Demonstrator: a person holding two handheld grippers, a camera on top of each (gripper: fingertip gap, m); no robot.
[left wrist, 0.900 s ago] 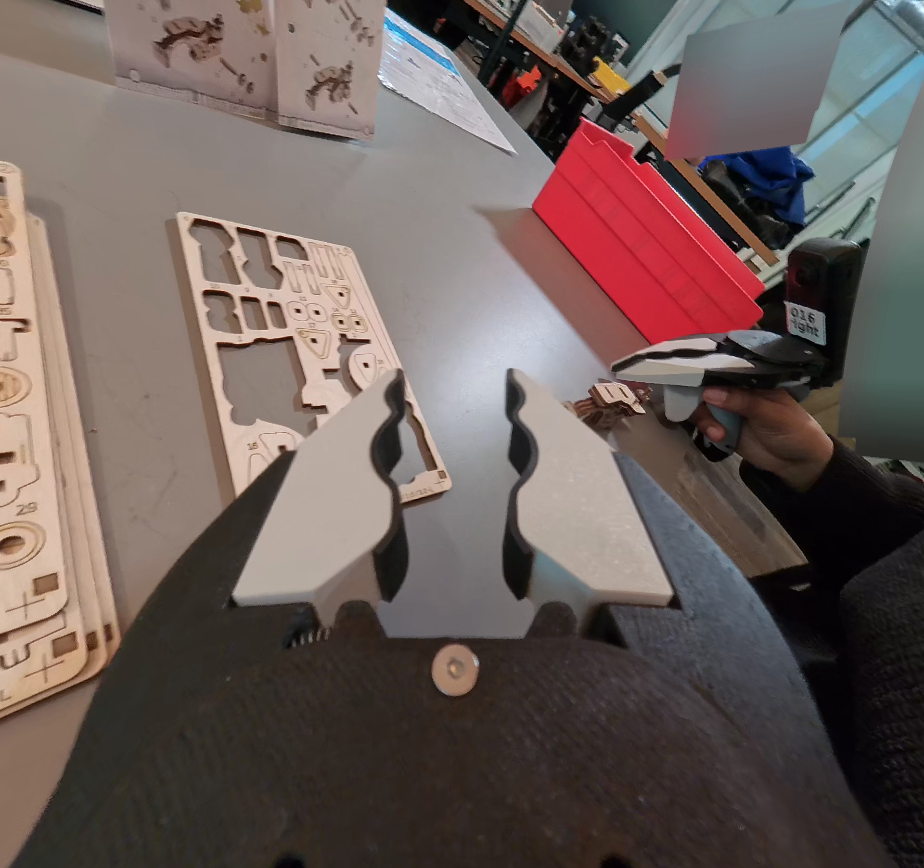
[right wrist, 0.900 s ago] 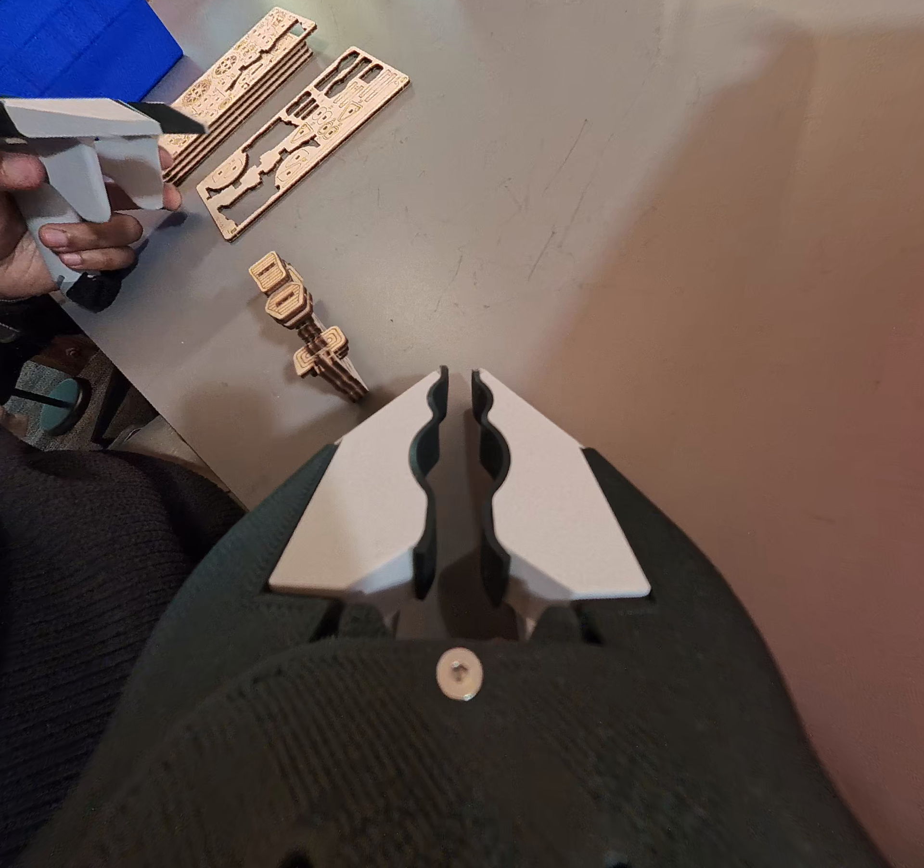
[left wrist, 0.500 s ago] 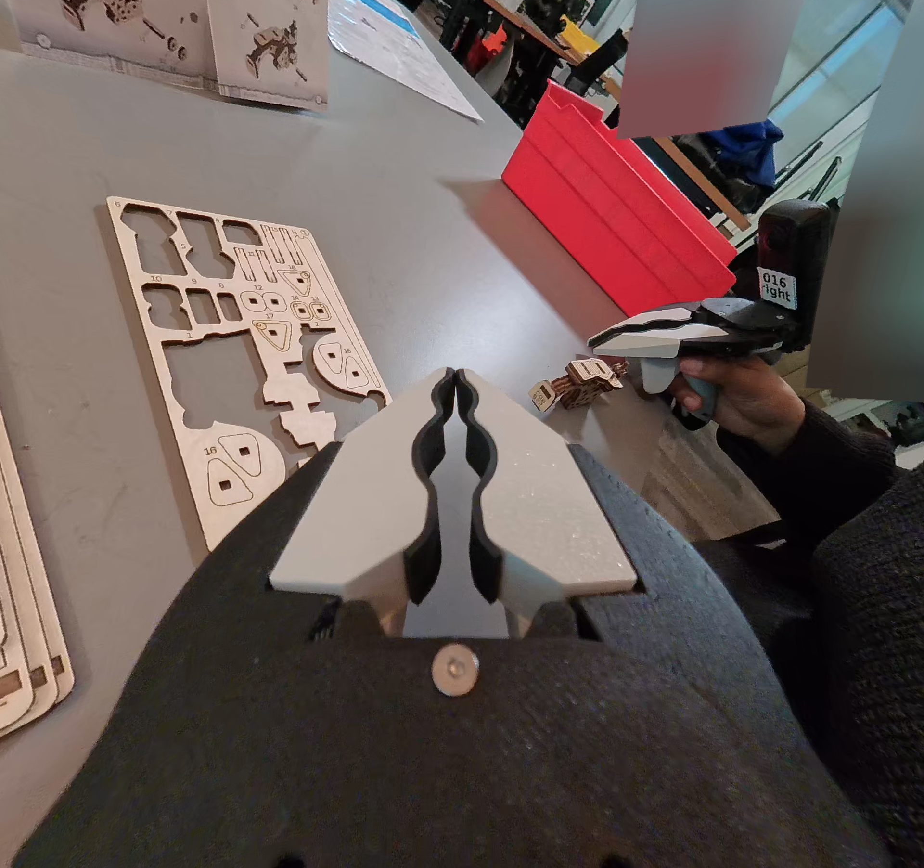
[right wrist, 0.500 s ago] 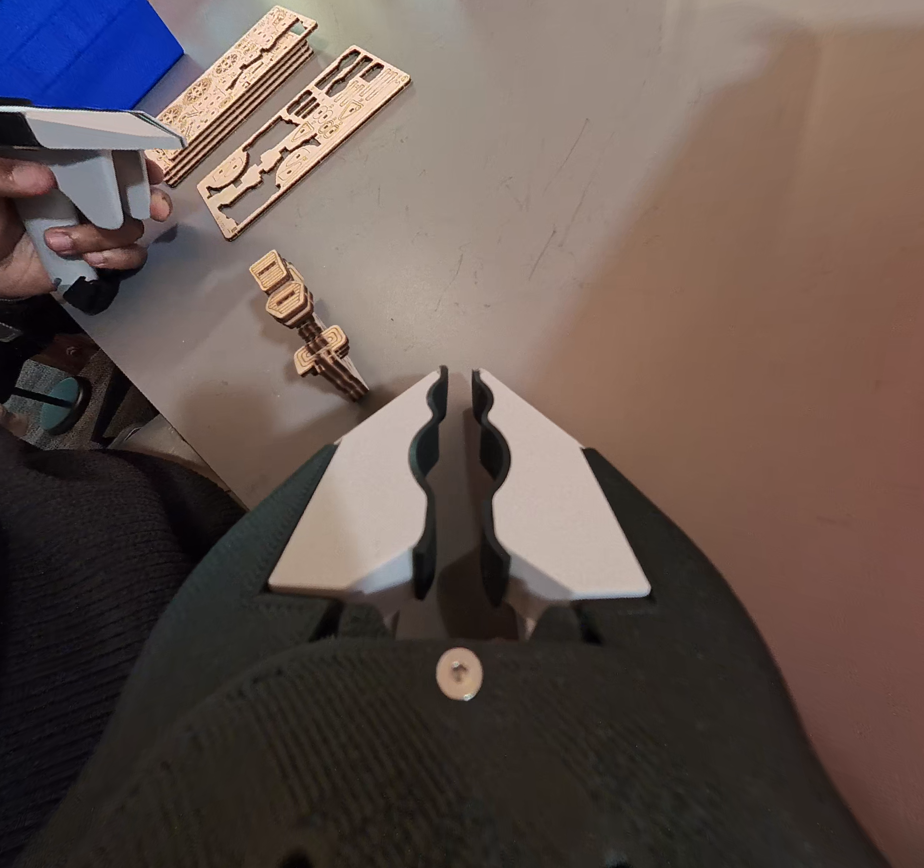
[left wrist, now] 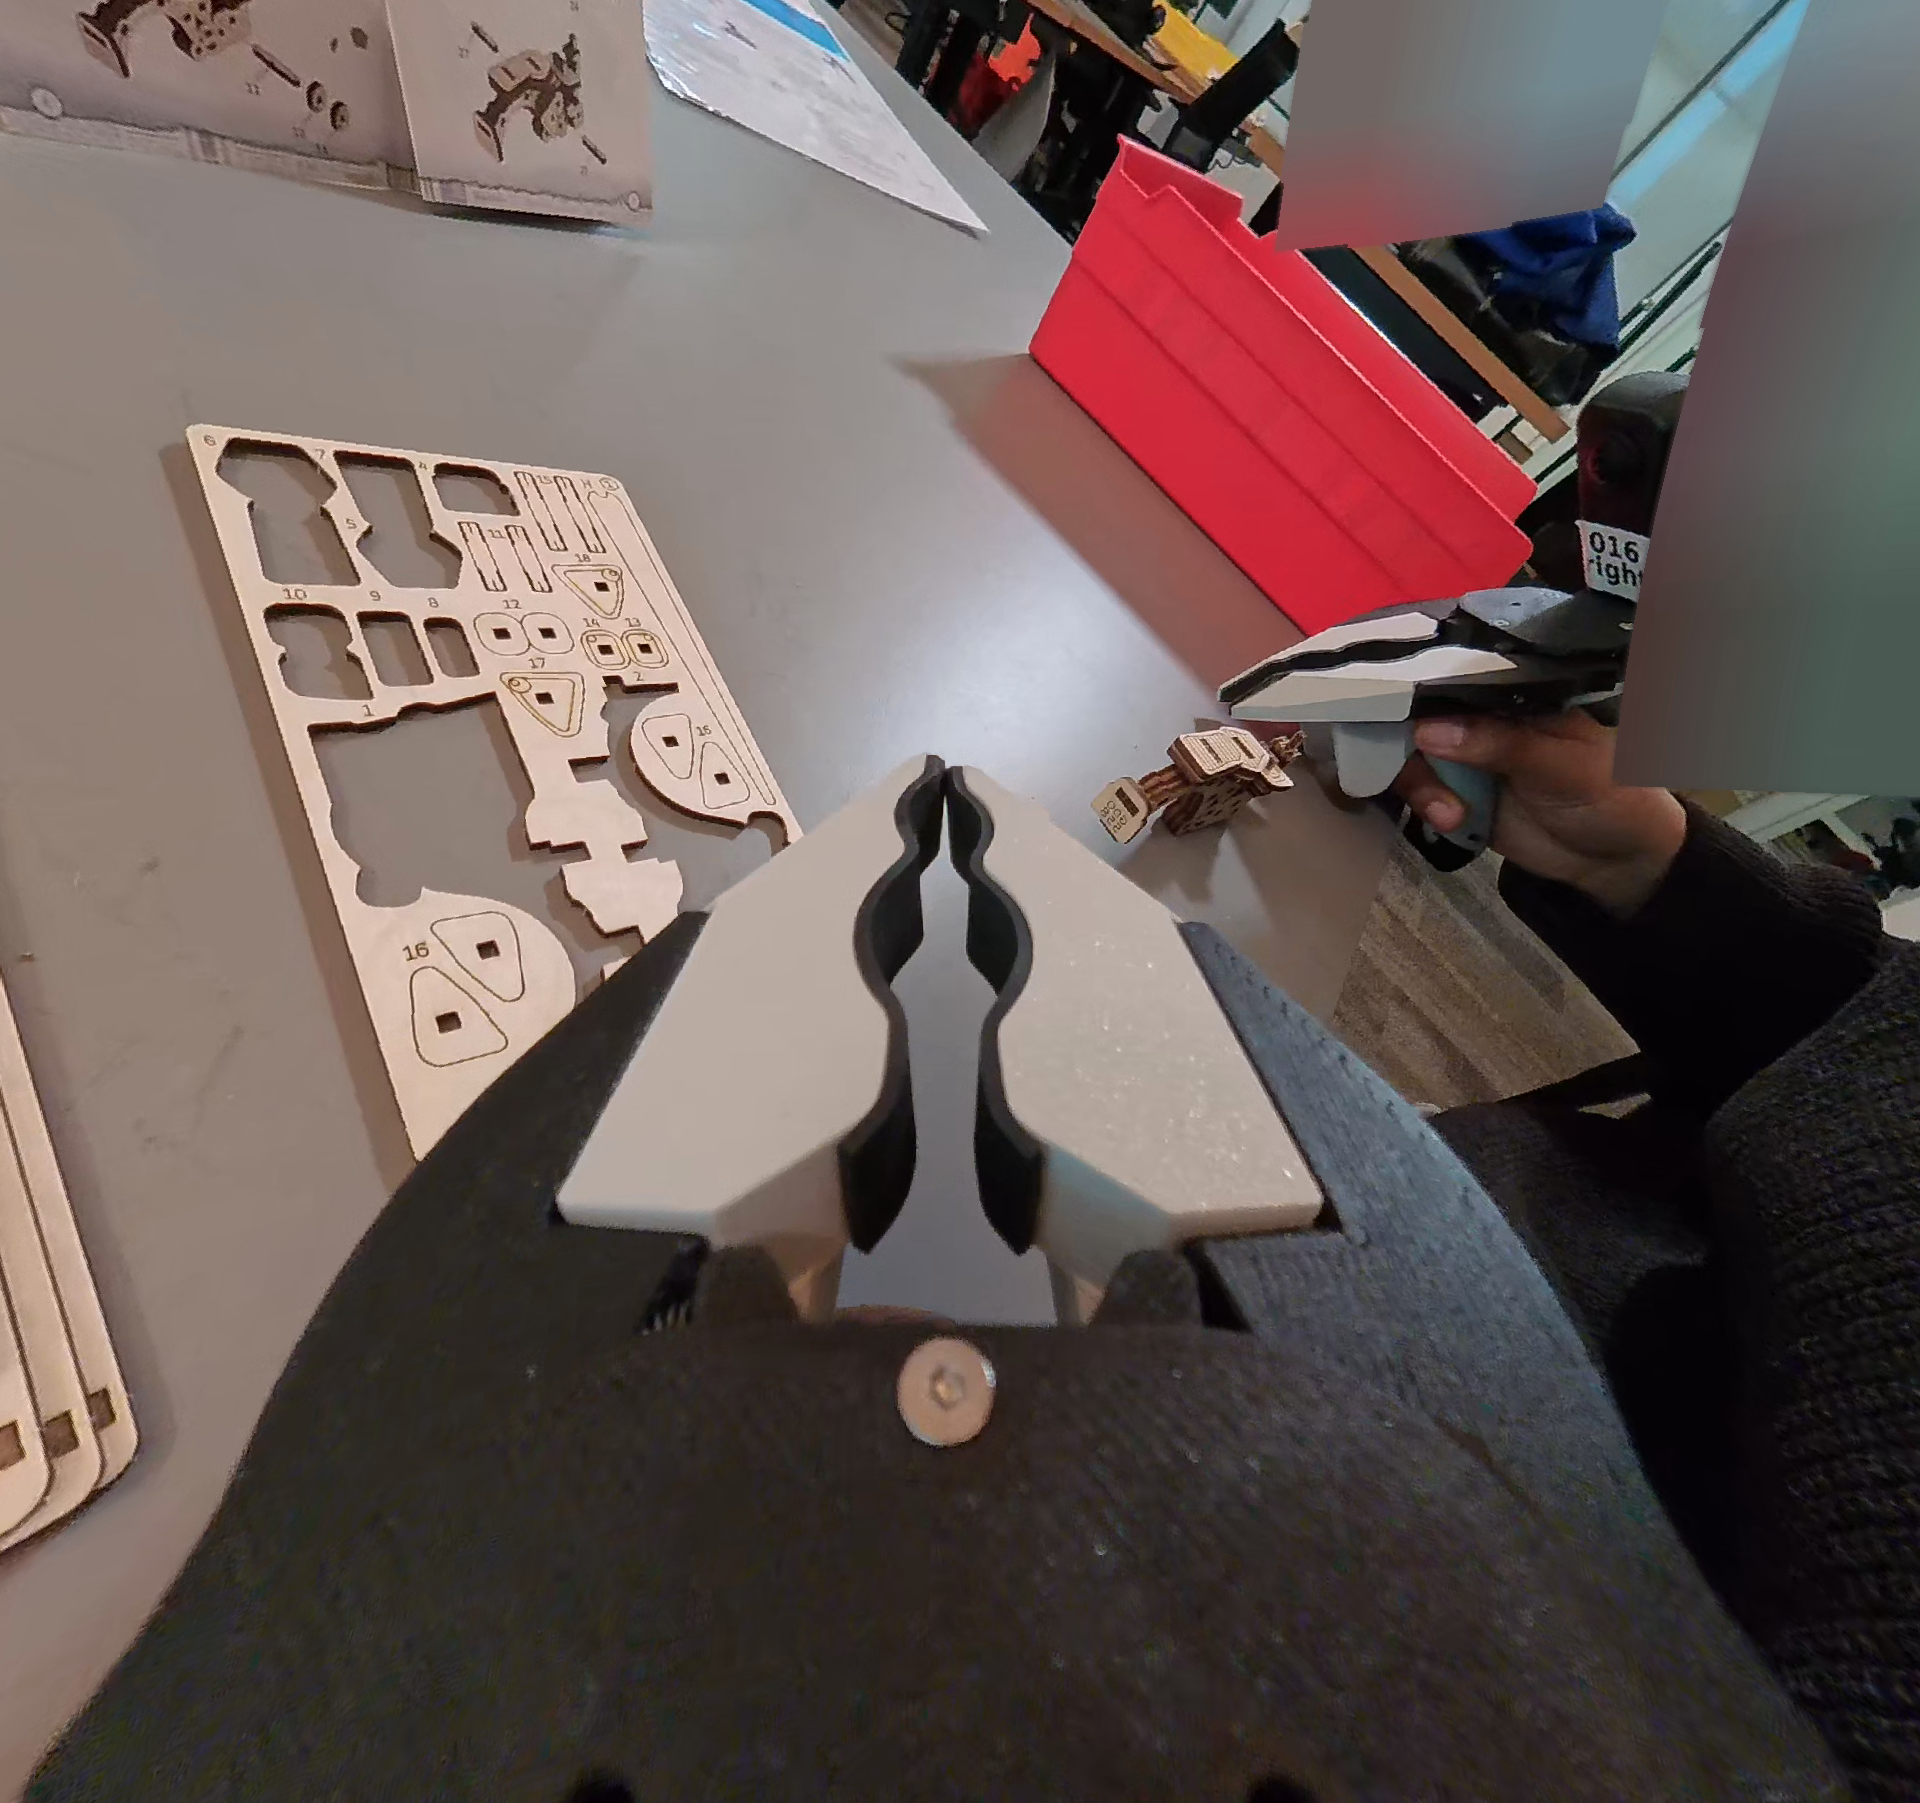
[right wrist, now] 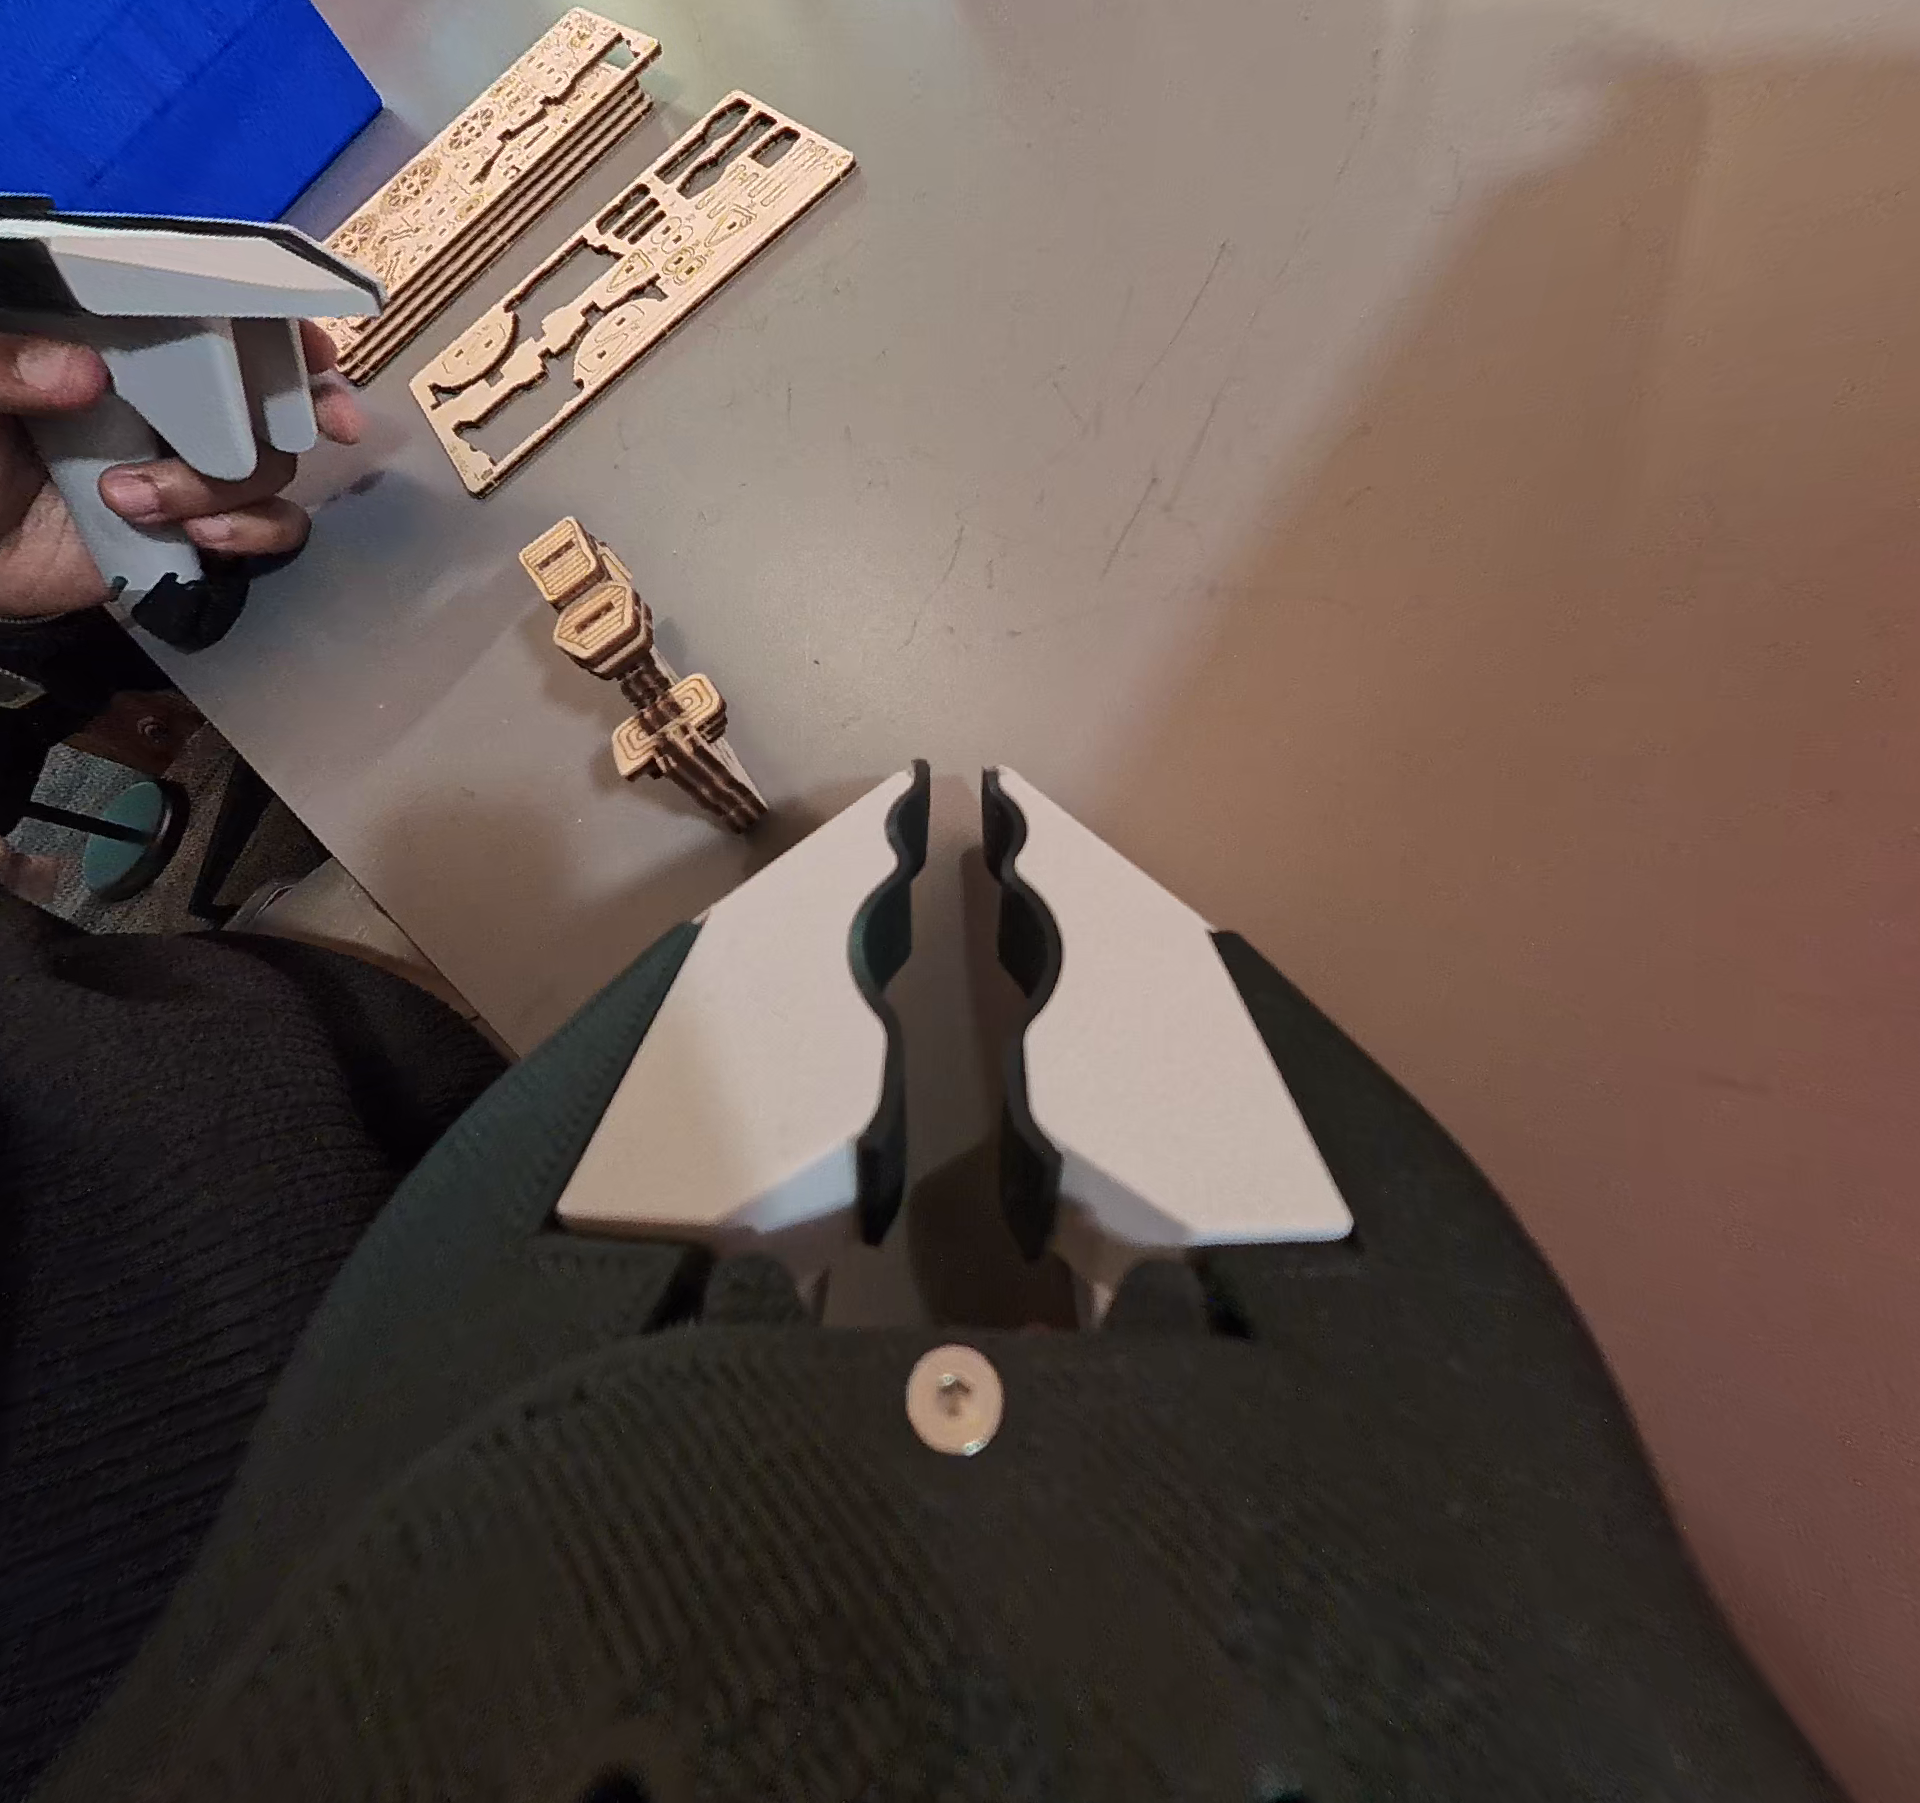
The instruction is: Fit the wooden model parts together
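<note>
Left wrist view: left gripper clenched, tips touching, nothing between, held above grey table. Punched wooden sheet flat at left. Small wooden assembly near table's front edge, just beside right gripper. Red bin beyond.

Right wrist view: right gripper nearly closed, narrow gap, empty. Wooden assembly lies left of tips, apart. Sheet stack farther left.

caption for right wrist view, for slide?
Right tool slightly open, empty, above grey table beside wooden subassembly.

Bright, sharp — wide-angle edge distortion
</note>
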